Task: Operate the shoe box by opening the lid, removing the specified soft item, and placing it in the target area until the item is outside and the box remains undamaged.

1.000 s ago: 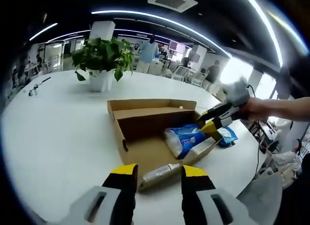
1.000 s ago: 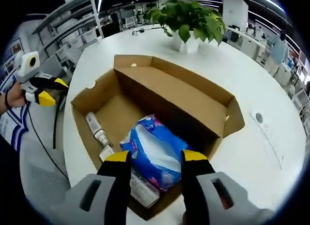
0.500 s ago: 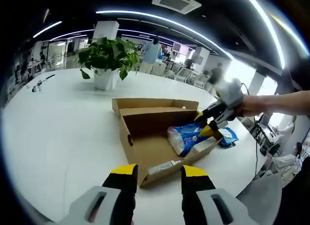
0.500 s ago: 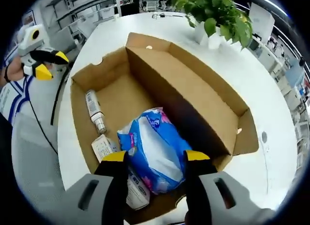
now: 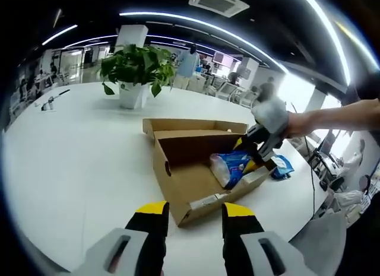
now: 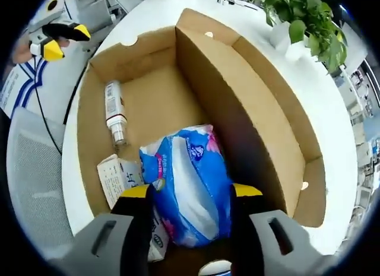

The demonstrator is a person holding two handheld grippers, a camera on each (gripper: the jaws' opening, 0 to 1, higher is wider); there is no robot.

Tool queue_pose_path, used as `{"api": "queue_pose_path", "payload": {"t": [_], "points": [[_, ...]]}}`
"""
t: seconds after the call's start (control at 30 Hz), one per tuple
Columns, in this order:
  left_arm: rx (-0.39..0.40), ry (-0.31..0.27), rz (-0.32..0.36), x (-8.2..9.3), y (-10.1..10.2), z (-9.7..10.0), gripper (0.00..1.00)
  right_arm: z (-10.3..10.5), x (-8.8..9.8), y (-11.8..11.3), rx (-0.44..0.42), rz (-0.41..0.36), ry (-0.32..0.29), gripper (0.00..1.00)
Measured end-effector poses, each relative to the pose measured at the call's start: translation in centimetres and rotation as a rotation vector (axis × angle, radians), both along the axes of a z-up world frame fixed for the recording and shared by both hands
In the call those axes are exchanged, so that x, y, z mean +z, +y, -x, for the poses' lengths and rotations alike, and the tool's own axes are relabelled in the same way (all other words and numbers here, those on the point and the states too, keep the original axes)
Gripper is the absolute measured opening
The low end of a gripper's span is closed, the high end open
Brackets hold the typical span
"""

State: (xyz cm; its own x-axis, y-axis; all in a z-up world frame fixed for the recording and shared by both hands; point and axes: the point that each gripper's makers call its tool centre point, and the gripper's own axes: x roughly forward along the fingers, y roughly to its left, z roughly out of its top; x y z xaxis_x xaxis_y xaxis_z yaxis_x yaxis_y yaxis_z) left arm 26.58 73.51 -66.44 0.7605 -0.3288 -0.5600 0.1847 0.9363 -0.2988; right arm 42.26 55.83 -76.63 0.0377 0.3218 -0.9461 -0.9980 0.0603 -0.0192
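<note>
Left gripper view: the cardboard shoe box (image 5: 196, 169) lies open on the white table (image 5: 77, 163), its lid flap folded back and upright behind it. Inside, toward the far right end, sits a soft blue-and-white plastic pack (image 5: 230, 167), puffy and crinkled; a small white carton (image 5: 206, 200) lies near the front wall. The right claw (image 5: 252, 150), held by a person's hand, reaches down into the box right at the pack. A second blue packet (image 5: 279, 165) lies on the table just beyond the box. The left claw (image 5: 195, 219) hangs low over the table before the box, jaws spread, nothing between them. A potted green plant (image 5: 135, 71) stands farther back on the table; behind it is an open office with ceiling light strips. Compared with half a second ago, the right claw has sunk lower into the box.

Right gripper view: looking nearly straight down into the shoe box (image 6: 142, 98). The blue-and-white pack (image 6: 187, 181) fills the near end, with pink print and a white middle. A small bottle (image 6: 114, 117) lies along the left wall, the white carton (image 6: 122, 181) beside the pack. The right claw (image 6: 190, 196) is spread, its yellow-tipped jaws on either side of the pack. The left claw (image 6: 59, 38) shows at upper left. This view has drawn closer to the pack than before.
</note>
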Motion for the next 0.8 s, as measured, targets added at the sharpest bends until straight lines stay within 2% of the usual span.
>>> {"api": "queue_pose_path", "payload": {"t": [0.27, 0.57, 0.8], "points": [[-0.017, 0.002, -0.008, 0.0, -0.4, 0.0, 0.36, 0.9, -1.2, 0.4, 0.040, 0.054, 0.009, 0.49], [-0.028, 0.004, -0.001, -0.2, -0.5, -0.4, 0.36, 0.4, -2.1, 0.8, 0.021, 0.050, 0.025, 0.57], [-0.036, 0.004, -0.002, -0.2, -0.8, -0.5, 0.35, 1.9, -1.7, 0.9, 0.026, 0.057, 0.027, 0.59]]}}
